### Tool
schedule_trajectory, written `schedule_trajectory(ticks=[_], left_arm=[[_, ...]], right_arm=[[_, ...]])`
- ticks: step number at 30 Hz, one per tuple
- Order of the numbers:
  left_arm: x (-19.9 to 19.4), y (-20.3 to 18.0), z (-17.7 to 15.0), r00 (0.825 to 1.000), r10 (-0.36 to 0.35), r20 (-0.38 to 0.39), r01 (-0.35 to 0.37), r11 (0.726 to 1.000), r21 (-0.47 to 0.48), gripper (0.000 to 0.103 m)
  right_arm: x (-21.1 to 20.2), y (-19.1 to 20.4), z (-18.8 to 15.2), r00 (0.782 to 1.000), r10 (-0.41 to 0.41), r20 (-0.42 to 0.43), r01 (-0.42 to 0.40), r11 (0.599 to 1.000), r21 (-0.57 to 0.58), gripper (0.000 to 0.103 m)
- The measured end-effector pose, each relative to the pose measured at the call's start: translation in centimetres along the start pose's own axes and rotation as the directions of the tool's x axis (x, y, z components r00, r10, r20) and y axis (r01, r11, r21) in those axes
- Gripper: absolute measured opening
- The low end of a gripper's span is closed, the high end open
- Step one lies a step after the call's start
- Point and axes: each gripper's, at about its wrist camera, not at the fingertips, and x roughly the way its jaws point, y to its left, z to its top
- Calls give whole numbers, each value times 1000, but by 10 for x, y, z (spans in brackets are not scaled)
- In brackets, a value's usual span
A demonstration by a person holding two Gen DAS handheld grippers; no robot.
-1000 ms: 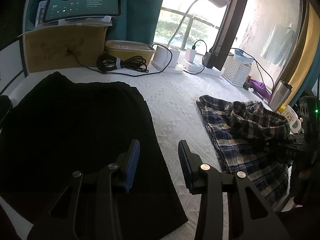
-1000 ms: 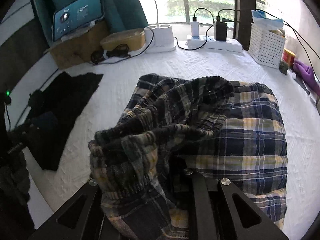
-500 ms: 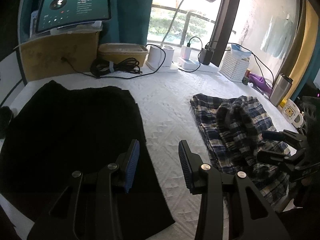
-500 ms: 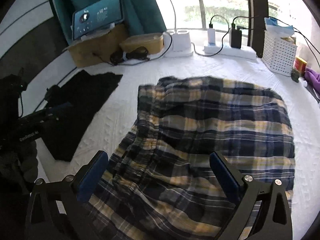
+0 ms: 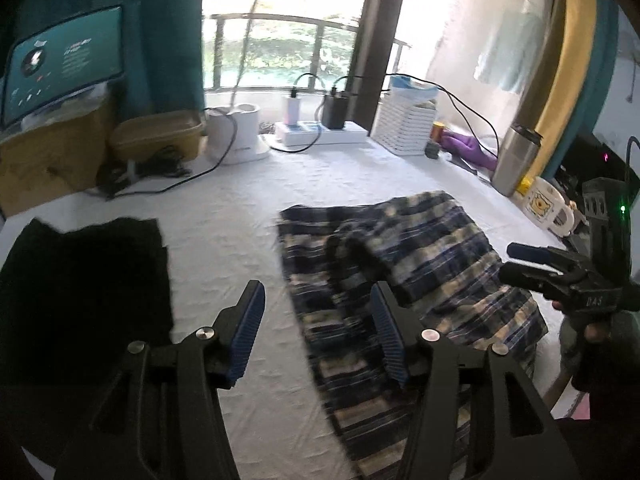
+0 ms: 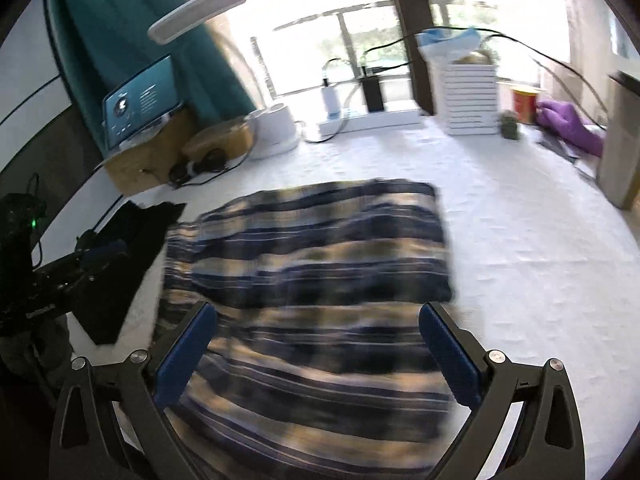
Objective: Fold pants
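Observation:
Blue and tan plaid pants (image 5: 404,280) lie folded on the white bedsheet (image 5: 240,220), with one layer doubled over the top; they also show in the right wrist view (image 6: 320,272). My left gripper (image 5: 318,332) is open and empty, hovering above the sheet at the pants' left edge. My right gripper (image 6: 316,350) is open wide and empty, above the near part of the pants; it also appears at the right in the left wrist view (image 5: 532,260). A black garment (image 5: 80,280) lies flat to the left.
At the back stand a tablet (image 5: 60,68) on a cardboard box, a tan container (image 5: 156,136), a lamp base (image 5: 240,132), a power strip (image 5: 320,132) with cables and a white basket (image 5: 408,124). A steel tumbler (image 5: 516,156) and a mug (image 5: 548,208) are at the right.
My right gripper let go of the plaid pants, opened wide and drew back; the pants now lie flatter. My left gripper moved right from over the black garment toward the plaid pants.

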Motion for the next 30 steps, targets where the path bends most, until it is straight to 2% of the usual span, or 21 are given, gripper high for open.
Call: schedule_trajectory(ticks=[5, 8, 13, 17, 20, 22, 24, 26, 27, 28, 30], left_arm=[[11, -18, 1, 999, -30, -23, 30, 999, 22, 56], [28, -26, -1, 998, -18, -65, 19, 1000, 12, 56], [43, -33, 0, 996, -21, -84, 21, 1000, -3, 56], [50, -37, 1, 995, -11, -102, 10, 1000, -10, 56], [49, -40, 1, 994, -20, -108, 18, 1000, -13, 56], [46, -43, 0, 994, -21, -107, 21, 1000, -5, 56], [45, -44, -2, 993, -24, -111, 25, 1000, 5, 56], [48, -46, -7, 993, -23, -119, 26, 999, 25, 56], [51, -47, -10, 993, -31, -114, 36, 998, 45, 56], [54, -47, -13, 993, -28, -111, 35, 997, 63, 52], [66, -41, -15, 992, 27, -124, -18, 997, 75, 35]], right_arm=[[-12, -41, -6, 999, -26, 24, 25, 998, 62, 102], [-15, -59, -11, 999, -38, 26, 35, 995, 95, 102], [-21, -73, -23, 999, -40, 20, 38, 993, 114, 102], [-26, -81, -40, 1000, -3, -12, 5, 991, 134, 101], [-29, -81, -52, 999, 26, -26, -21, 989, 146, 79], [-29, -79, -60, 998, 52, -37, -46, 987, 155, 54], [-28, -73, -65, 997, 64, -44, -57, 988, 146, 50], [-28, -65, -70, 996, 76, -48, -69, 990, 125, 36], [-28, -63, -72, 996, 76, -49, -70, 990, 124, 23], [-28, -60, -75, 996, 74, -50, -67, 990, 126, 15], [-29, -56, -82, 998, 51, -48, -44, 990, 132, 13]])
